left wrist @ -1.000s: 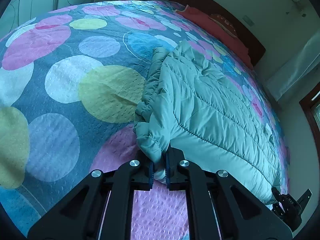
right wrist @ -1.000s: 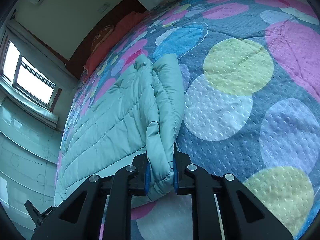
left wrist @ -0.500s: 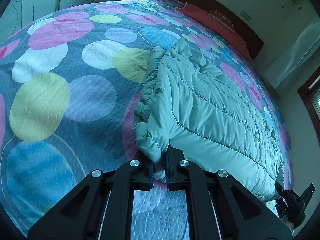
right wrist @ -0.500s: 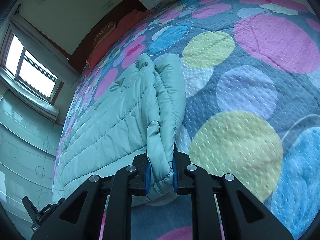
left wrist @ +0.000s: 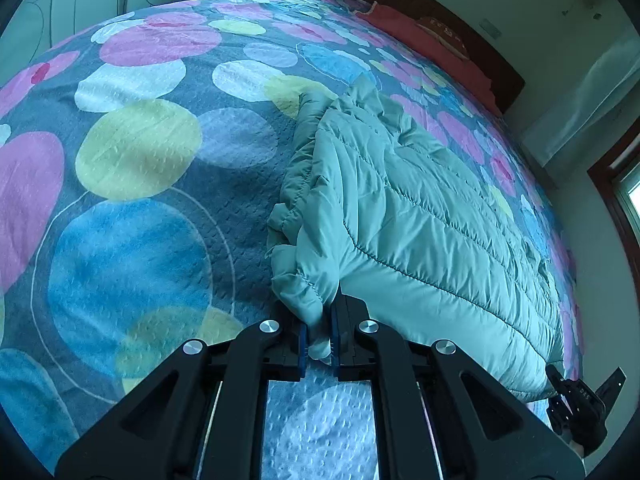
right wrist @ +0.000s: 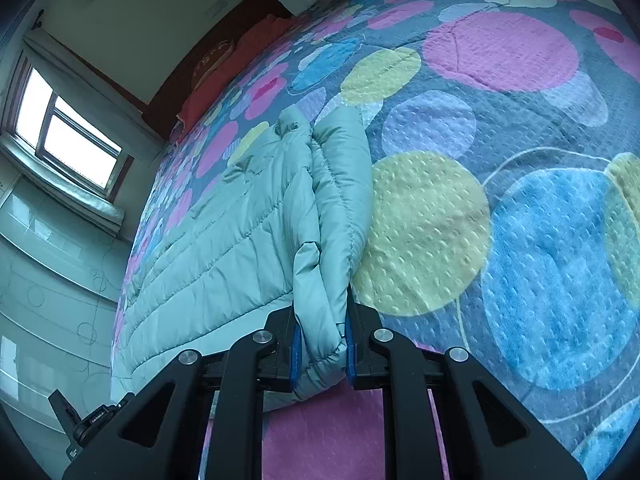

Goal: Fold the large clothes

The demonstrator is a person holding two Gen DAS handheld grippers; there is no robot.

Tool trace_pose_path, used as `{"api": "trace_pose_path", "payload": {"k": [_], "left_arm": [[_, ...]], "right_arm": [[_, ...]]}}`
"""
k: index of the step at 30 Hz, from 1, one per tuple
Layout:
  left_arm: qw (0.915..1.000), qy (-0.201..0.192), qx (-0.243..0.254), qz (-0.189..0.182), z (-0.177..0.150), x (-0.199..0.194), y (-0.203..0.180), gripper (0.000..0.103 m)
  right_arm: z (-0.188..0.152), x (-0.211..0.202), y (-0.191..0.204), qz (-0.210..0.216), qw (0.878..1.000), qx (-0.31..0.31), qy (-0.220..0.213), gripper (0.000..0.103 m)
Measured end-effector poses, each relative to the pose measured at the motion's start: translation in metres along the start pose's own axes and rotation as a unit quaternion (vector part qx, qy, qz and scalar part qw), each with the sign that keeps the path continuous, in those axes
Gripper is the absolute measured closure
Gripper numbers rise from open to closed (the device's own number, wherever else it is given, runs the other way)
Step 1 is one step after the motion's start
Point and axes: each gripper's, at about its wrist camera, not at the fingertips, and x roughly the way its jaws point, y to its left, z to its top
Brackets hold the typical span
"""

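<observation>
A large mint-green quilted puffer jacket point(left wrist: 420, 216) lies on a bed, stretched between my two grippers. My left gripper point(left wrist: 319, 340) is shut on a gathered corner of its near edge. My right gripper point(right wrist: 320, 344) is shut on a thick folded corner of the same jacket point(right wrist: 248, 240). The right gripper also shows at the lower right of the left wrist view point(left wrist: 580, 400), and the left gripper at the lower left of the right wrist view point(right wrist: 88, 424). The jacket's near edge is lifted slightly off the bedspread.
The bed carries a bedspread point(left wrist: 132, 208) with large coloured circles, also in the right wrist view point(right wrist: 520, 240). Red pillows point(left wrist: 432, 36) and a dark headboard lie at the far end. A window point(right wrist: 68, 136) is in the wall beside the bed.
Both grippers have pulled back with the jacket held, dragging it across the bedspread toward the near side. The circles under the jacket have shifted away.
</observation>
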Motion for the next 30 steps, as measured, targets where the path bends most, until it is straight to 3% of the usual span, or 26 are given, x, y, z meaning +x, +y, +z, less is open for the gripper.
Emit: {"api": "trace_pose_path", "payload": {"k": [19, 27, 30], "left_arm": [[0.9997, 0.010, 0.020, 0.006, -0.024, -0.011, 0.009, 0.094], [0.9994, 0.012, 0.028, 0.017, -0.025, -0.012, 0.012, 0.081], [0.9993, 0.008, 0.027, 0.025, -0.025, -0.016, 0.015, 0.071]], "right_arm": [[-0.014, -0.005, -0.018, 0.010, 1.000, 0.014, 0.017, 0.086], [-0.016, -0.007, -0.026, 0.015, 0.999, 0.020, 0.020, 0.081], [-0.017, -0.010, -0.031, 0.019, 0.999, 0.025, 0.018, 0.080]]}}
